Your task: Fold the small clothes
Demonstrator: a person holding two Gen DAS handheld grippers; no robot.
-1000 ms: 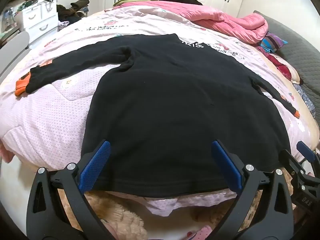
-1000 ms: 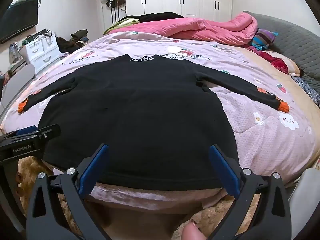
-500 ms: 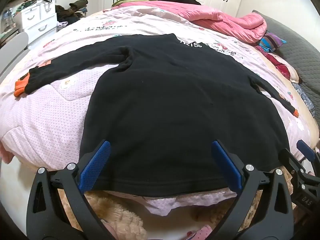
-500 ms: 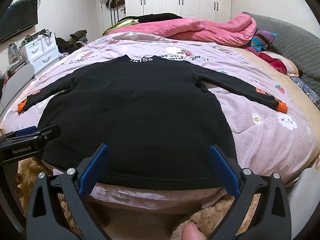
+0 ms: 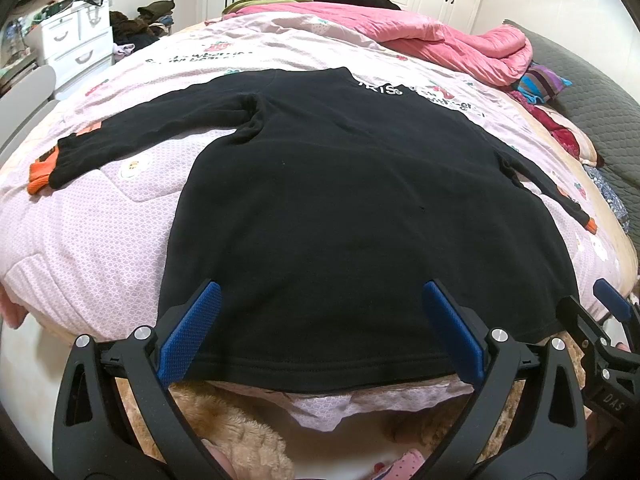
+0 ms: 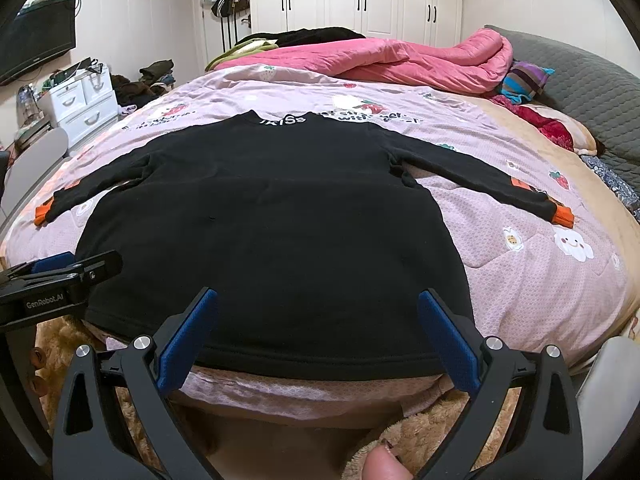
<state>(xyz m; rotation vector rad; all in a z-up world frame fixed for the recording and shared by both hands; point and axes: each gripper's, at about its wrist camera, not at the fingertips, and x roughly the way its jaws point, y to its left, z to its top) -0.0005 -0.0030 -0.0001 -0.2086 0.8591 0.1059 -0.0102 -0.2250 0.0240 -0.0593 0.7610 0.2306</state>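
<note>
Wide bed (image 6: 540,264) under a pale pink quilted cover printed with strawberries and cartoon faces. Heaped across its far end, a bright pink duvet (image 6: 400,64). Beyond the bed, white wardrobe doors (image 6: 360,0); off to the left, a white drawer unit (image 6: 84,104).

Spread flat and face down on the cover, a black long-sleeved top (image 6: 272,232), hem at the near edge of the bed, neckband with white lettering toward the far end, both sleeves angled outward and ending in orange cuffs (image 6: 563,216).

Poised low at the near left part of the hem, left hand-held gripper (image 5: 318,322), blue-padded fingers (image 5: 192,332) spread wide, holding nothing. Poised low at the near right part of the hem, right hand-held gripper (image 6: 318,326), likewise spread wide and holding nothing. Whether the pads touch the cloth: cannot tell.

At the bottom edge of the right wrist view, a fingertip (image 6: 384,466).
</note>
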